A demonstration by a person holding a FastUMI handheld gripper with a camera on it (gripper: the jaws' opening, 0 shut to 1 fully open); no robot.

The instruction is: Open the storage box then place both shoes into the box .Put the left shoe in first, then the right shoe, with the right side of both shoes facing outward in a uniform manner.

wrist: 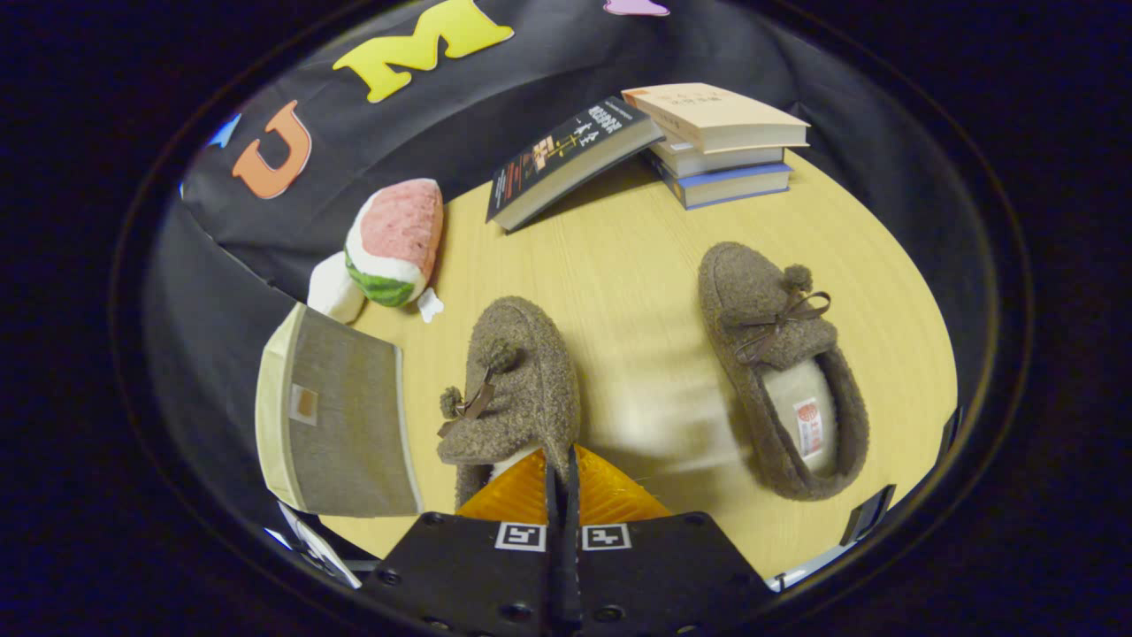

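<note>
Nearest the camera, the gripper (pixel 563 478) shows its black body with two small square markers, and its orange fingers (pixel 513 495) come together into a narrow dark slit, pinching the heel collar of the left shoe (pixel 522 389). This shoe is a brown fuzzy slipper with a thin brown bow and two pompoms; it stands just ahead of the fingers, its toe pointing to the far side of the bench (pixel 637 292), and its rear edge is caught between the finger pads.

Left of that shoe, just beside it, lies the storage box (pixel 340 416), a grey fabric box with cream edging and a small tab on the face turned toward the camera. Whether its lid is open cannot be told from here.

To the right, well apart from the held shoe, the right shoe (pixel 778 363) rests flat on the light wooden bench, toe toward the far side, its pale lining and a small label visible in the opening.

Farther off on the left, beyond the box, a plush toy (pixel 389 243) in pink, white and green lies at the bench edge against the black cloth. At the far side, a dark-covered book (pixel 566 159) leans against a stack of books (pixel 721 146).
</note>
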